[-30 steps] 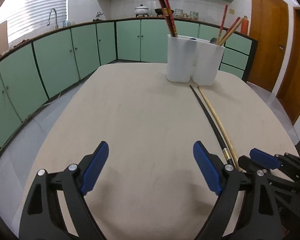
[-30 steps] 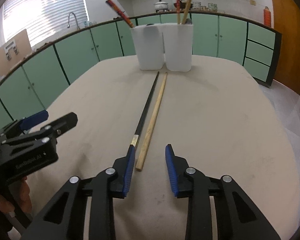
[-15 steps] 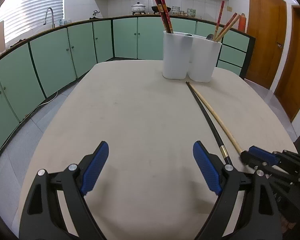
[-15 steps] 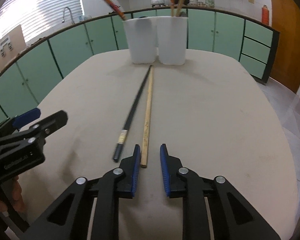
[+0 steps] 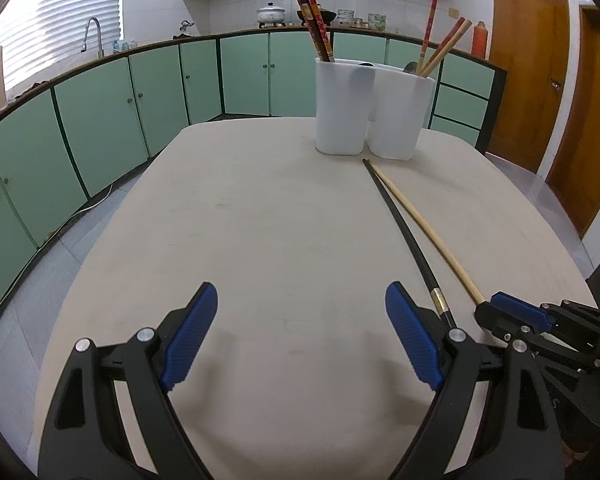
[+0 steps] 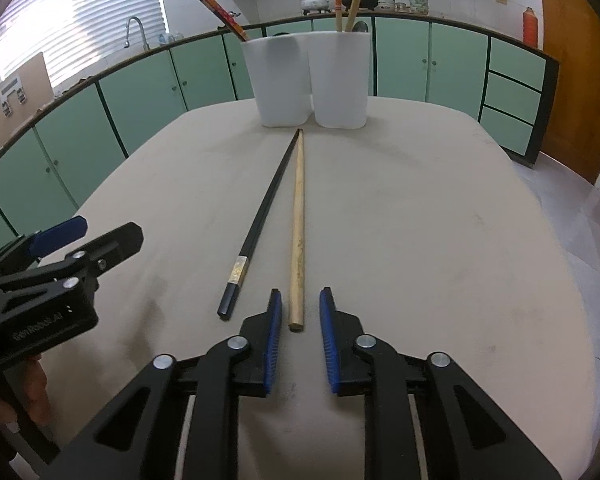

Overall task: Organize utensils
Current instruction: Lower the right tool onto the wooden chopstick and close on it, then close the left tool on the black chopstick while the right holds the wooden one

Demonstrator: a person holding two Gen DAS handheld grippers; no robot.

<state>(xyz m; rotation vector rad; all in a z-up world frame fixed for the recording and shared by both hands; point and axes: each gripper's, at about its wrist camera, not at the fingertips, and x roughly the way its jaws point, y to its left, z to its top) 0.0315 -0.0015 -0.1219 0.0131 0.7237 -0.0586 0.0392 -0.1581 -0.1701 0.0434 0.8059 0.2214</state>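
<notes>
A light wooden chopstick (image 6: 298, 224) and a black chopstick (image 6: 262, 220) lie side by side on the beige table (image 6: 420, 220), tips toward two white holders (image 6: 308, 80). The holders hold red and wooden chopsticks. My right gripper (image 6: 298, 312) is partly open, its pads on either side of the wooden chopstick's near end, not touching. My left gripper (image 5: 302, 320) is wide open and empty over the table, left of the black chopstick (image 5: 404, 232) and the wooden one (image 5: 428, 228). The right gripper (image 5: 540, 320) shows at its lower right.
Green cabinets (image 5: 140, 92) curve around the kitchen behind the table. A sink tap (image 5: 92, 32) is at the far left and wooden doors (image 5: 532, 64) at the right. The left gripper (image 6: 60, 248) shows at the right view's left edge.
My right gripper has moved forward and lined up so the wooden chopstick's near end sits between its pads; the jaws have opened a little. The left gripper has barely moved.
</notes>
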